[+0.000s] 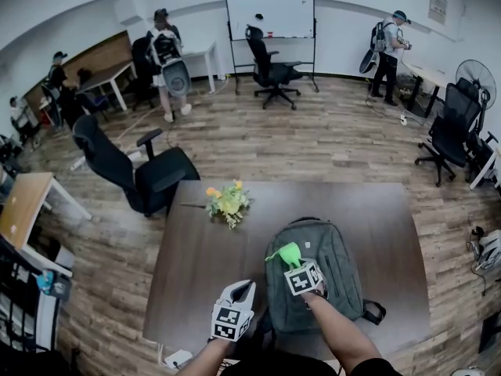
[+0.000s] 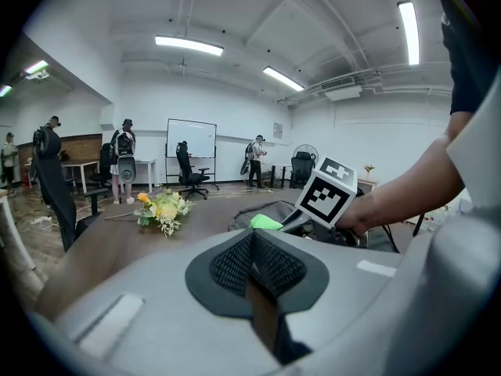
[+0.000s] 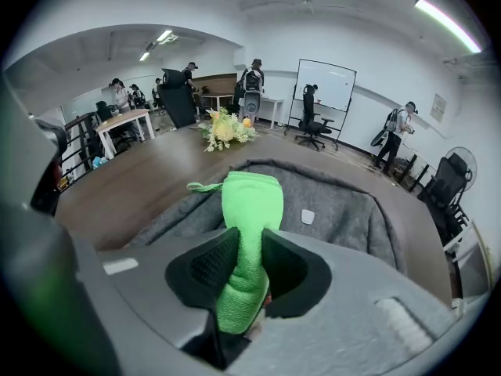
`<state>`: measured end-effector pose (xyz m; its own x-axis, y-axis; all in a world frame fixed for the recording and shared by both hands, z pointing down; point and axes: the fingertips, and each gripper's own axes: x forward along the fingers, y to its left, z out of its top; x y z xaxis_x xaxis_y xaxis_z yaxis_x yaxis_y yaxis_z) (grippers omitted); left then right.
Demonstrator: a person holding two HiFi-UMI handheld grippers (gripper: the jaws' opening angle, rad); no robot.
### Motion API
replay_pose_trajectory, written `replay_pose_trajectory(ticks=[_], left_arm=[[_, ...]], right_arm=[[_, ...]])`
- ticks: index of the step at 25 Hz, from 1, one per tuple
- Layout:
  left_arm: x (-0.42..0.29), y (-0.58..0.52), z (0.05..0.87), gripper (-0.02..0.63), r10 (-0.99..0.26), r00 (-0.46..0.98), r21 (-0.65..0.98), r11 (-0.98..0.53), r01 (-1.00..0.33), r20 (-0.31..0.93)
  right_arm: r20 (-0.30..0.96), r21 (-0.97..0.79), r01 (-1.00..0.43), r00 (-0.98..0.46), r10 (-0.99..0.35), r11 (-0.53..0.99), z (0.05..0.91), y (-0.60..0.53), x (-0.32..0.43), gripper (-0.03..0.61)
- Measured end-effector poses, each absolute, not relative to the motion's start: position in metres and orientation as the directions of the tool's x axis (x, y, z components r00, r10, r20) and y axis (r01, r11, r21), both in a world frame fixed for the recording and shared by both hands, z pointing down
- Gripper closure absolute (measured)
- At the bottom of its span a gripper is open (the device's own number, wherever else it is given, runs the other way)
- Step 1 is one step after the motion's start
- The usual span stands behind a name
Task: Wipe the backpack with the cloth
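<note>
While the right gripper (image 3: pixel 249 245) had its fingers clamped on the bright green cloth (image 3: pixel 252 198), the fabric's rolled end stuck out over the grey, felt-like backpack (image 3: pixel 344 218). The backpack lay flat on the dark brown worktop (image 1: pixel 196 249), with a small pale tag on its front. The left gripper (image 1: pixel 241 290) hovered just beside the backpack, its fingers pressed together with nothing between them.

Backpack (image 1: pixel 322 279) on table (image 1: pixel 194 261); flowers (image 1: pixel 227 200) behind-left; cloth (image 1: pixel 288 253) seemingly atop backpack.

At the table (image 1: pixel 188 241): one backpack (image 1: pixel 333 284), one cloth (image 1: pixel 287 251), one bouquet (image 1: pixel 227 200), two grippers – left gripper (image 1: pixel 242 288), right gripper (image 1: pixel 295 263).
</note>
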<state>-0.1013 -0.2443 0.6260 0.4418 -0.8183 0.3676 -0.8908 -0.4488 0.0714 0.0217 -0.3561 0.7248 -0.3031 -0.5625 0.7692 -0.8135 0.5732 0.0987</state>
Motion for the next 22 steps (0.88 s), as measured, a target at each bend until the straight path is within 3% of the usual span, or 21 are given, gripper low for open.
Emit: replay_pose_trajectory(ticks=[22], left_arm=[[-0.06,-0.247,0.628,0.595,-0.753,0.554,0.1,-0.558,-0.824,0.355]], right_arm=[[0.765,0.225,-0.913,-0.05,-0.642,0.34,0.706,-0.366,0.184,0.482]])
